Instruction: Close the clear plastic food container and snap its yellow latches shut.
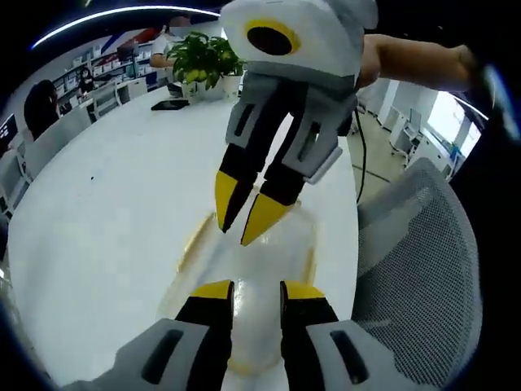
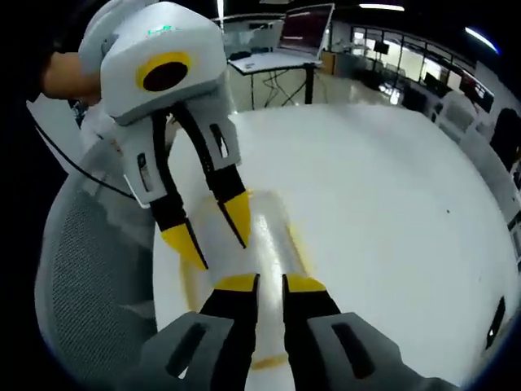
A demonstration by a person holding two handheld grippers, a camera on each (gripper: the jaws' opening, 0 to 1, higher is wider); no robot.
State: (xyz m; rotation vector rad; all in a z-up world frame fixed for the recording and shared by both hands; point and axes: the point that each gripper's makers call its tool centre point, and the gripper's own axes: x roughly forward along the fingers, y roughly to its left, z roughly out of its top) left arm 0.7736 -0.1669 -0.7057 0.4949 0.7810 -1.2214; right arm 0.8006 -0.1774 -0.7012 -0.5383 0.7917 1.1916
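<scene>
Clear plastic food container (image 1: 244, 269) resting on white table (image 1: 106, 212), close to the table's edge and beside a grey mesh office chair (image 1: 431, 269). Lid appears down over the base; hard to confirm, surface washed out by glare. Yellow latches (image 1: 195, 240) showing as pale yellow strips along the long sides; in the right gripper view, latch strip (image 2: 189, 281) on one side and another on the opposite side (image 2: 298, 244). Whether any latch is snapped cannot be told.

Handling estimate: thin clear plastic, light, glossy and likely slippery; walls and lid probably flex under a push, so box may skate on the smooth tabletop if pressed off-centre. Best purchase judged at the latches themselves, pressing each tab down and inward against the rim while the other tool steadies the lid from above.

Left gripper (image 1: 257, 287): jaws parted by a narrow gap, nothing between them, poised over the near end of the container. Contact with lid not resolvable. In the right gripper view, same tool (image 2: 216, 236) descends from above, tips spread over the container's far half.

Right gripper (image 2: 270, 281): jaws likewise slightly apart, empty, above the near end of the container (image 2: 264, 236). In the left gripper view, same tool (image 1: 246, 208) comes in from the top, tips close together over the lid middle.

Potted plant (image 1: 203, 61) well apart at far table edge.
</scene>
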